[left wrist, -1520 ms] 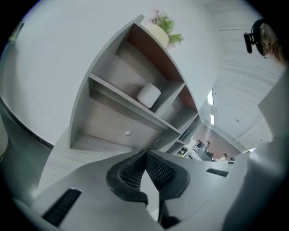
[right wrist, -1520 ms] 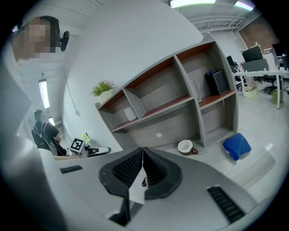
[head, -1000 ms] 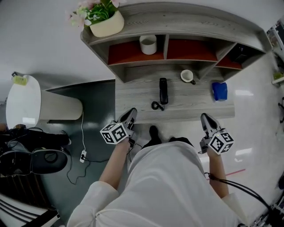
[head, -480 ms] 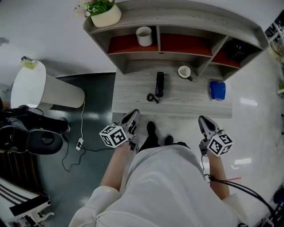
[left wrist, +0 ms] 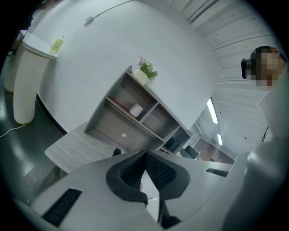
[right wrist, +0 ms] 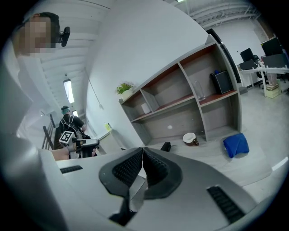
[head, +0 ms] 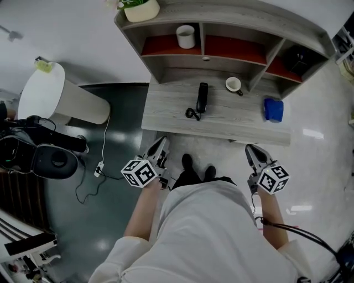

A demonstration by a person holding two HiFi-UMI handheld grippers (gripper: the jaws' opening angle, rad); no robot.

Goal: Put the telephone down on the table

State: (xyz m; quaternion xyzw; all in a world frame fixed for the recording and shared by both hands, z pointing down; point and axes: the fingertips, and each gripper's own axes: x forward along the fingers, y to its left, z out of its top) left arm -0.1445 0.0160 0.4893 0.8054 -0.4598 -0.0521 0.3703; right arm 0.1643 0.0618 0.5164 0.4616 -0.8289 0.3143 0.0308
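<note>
The black telephone (head: pixel 202 98) lies flat on the grey wooden table (head: pixel 166 110), its short cord (head: pixel 192 114) curled at its near end. Nothing touches it. My left gripper (head: pixel 162 142) hovers shut and empty just before the table's front edge, left of the phone. My right gripper (head: pixel 250 149) is also shut and empty, off the front edge to the right. In the left gripper view the pads of the gripper (left wrist: pixel 145 153) meet, and only the phone's end (left wrist: pixel 117 152) peeks out. The right gripper view shows closed pads of the gripper (right wrist: pixel 143 149) with the phone (right wrist: pixel 165 146) behind.
A white cup (head: pixel 233 84) and a blue cloth (head: pixel 273 109) share the table's right part. Shelves behind hold a white mug (head: pixel 186 36) and a plant pot (head: pixel 142 9). A white bin (head: pixel 50 99), black gear (head: pixel 44 157) and a floor cable (head: pixel 102 160) lie left.
Both grippers have drawn back from the table's front edge, the left one more. The telephone has stayed flat on the table, and the table now sits higher in the head view.
</note>
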